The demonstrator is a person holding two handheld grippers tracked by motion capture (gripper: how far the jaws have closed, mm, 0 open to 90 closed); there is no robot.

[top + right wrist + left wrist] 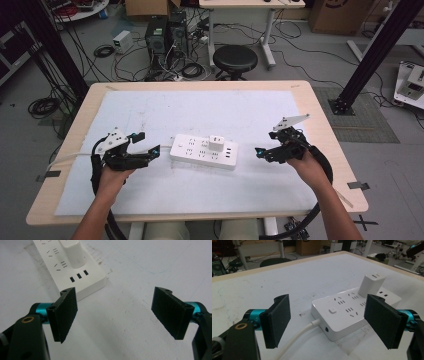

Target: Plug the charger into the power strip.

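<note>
A white power strip (204, 151) lies in the middle of the white mat, with a white charger block (216, 142) plugged into its top. Its white cable (294, 340) leaves the near end in the left gripper view. My left gripper (148, 143) stands open just left of the strip, its jaws either side of the strip's cable end (352, 312) but short of touching. My right gripper (266, 144) is open a little to the right of the strip, with bare mat between its jaws. In the right gripper view the strip's end (72, 267) and the charger (73, 253) lie ahead at upper left.
The white mat (200, 110) covers most of a wooden table (320, 130). Behind the far edge stand a black stool (235, 59), computer towers (165, 35) and tangled floor cables. Black frame posts (372, 50) rise at both sides.
</note>
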